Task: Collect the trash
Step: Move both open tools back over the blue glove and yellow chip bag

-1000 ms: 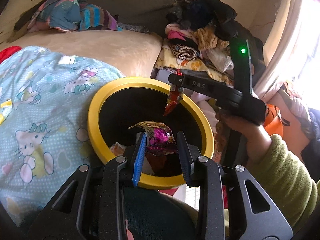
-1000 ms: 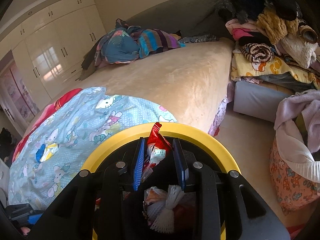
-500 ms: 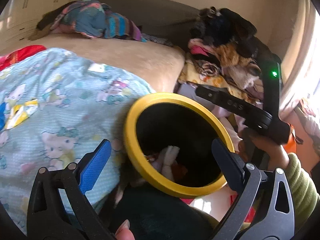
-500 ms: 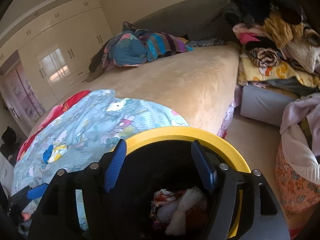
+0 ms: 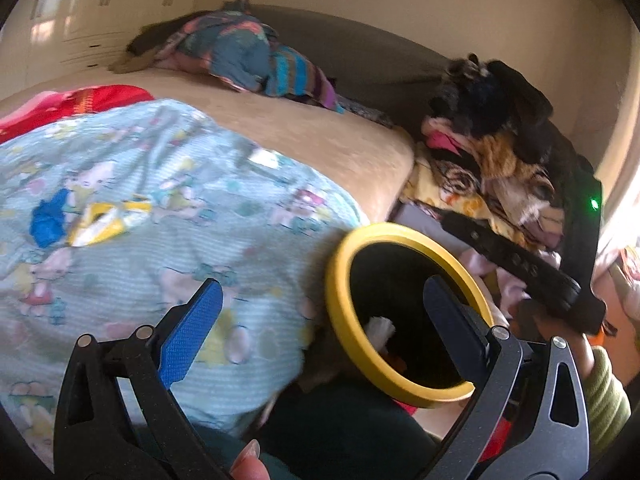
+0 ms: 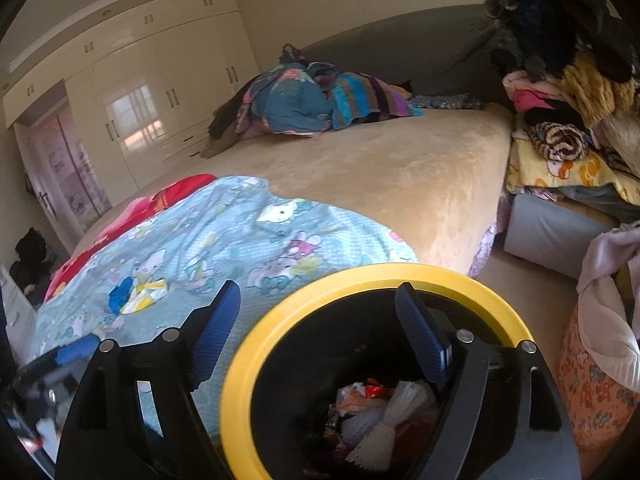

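Yellow-rimmed black bin now holds both wrappers (dropped a second ago); left gripper and right gripper jaws open, empty. Blue-and-yellow wrapper remains on bed.

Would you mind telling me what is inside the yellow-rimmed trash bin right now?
In the yellow-rimmed trash bin lies a heap of trash: a white foam net on top, with red and orange wrappers beside it. Whatever lies underneath the heap is covered, and the bin's dark walls show nothing more.
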A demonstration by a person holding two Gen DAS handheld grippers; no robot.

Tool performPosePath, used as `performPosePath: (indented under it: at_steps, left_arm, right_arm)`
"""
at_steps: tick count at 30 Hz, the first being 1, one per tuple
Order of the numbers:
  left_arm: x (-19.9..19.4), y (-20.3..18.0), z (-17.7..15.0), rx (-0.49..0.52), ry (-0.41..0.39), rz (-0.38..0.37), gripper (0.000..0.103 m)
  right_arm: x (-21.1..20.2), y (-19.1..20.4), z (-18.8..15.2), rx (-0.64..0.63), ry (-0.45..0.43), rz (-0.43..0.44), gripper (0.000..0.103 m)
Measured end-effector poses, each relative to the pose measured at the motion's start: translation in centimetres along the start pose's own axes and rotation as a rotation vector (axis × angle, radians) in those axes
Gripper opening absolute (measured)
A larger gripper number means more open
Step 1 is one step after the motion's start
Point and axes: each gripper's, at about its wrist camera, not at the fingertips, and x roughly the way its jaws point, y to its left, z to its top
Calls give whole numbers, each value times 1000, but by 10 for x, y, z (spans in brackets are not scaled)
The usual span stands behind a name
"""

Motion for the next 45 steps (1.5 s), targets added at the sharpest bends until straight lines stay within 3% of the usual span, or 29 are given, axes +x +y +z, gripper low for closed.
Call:
performPosePath:
  at_steps: [13,24,32,43,45]
  left_arm:
    - [-37,43,18,-48,-129,128,92]
    - [-58,95,21,-99,-179,269,92]
    - [-66,149,16,-187,-176,385,92]
    - [-64,219,3,-313,-126,431,92]
    - [-59,231,-1,-339,-105,420,85]
  right_arm:
    - [7,58,-6,-85,18,104,84]
    - [32,109,-8,-119,46,178,93]
    - [78,147,-7,-123,116,245,94]
    - [168,204,-19,-161,239,327,94]
    - [181,212,-18,-169,255,330,94]
